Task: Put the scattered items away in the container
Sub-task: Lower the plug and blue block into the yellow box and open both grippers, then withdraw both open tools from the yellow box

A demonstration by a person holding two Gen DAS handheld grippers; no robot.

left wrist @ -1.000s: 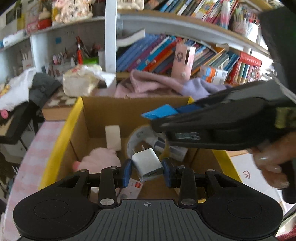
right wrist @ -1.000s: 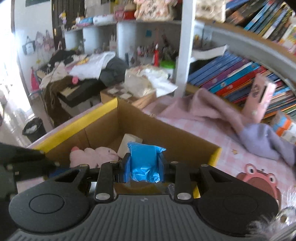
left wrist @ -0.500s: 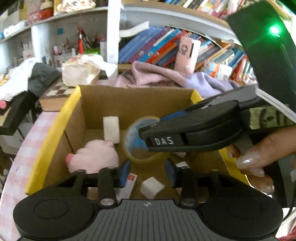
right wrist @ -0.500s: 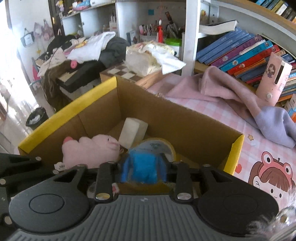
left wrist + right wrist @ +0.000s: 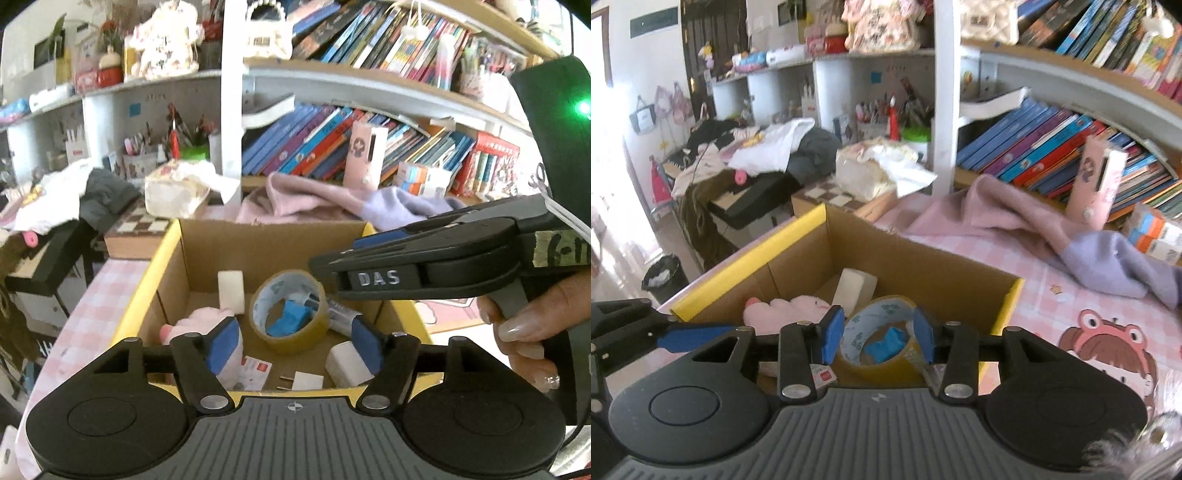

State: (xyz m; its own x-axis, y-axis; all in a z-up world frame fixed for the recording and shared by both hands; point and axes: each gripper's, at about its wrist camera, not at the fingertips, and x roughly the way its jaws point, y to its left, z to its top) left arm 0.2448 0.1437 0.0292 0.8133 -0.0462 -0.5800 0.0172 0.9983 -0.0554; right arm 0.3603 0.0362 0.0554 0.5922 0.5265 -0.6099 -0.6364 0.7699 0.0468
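Both pairs of blue-padded fingers gape wide and empty, left gripper [image 5: 293, 343] and right gripper [image 5: 879, 339] above the cardboard box [image 5: 916, 258], where blue packet [image 5: 886, 341] lies inside tape roll [image 5: 288, 312]. Beyond the box: pink checked tablecloth [image 5: 1027, 273], crowded bookshelves [image 5: 369, 96].

Both views above box [image 5: 266, 243] (close)

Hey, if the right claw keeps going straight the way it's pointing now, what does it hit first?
Most likely the tape roll in the cardboard box. It sits directly between the open right claw fingers, with a blue packet in its hole. Depth is unclear, so how close it is cannot be told.
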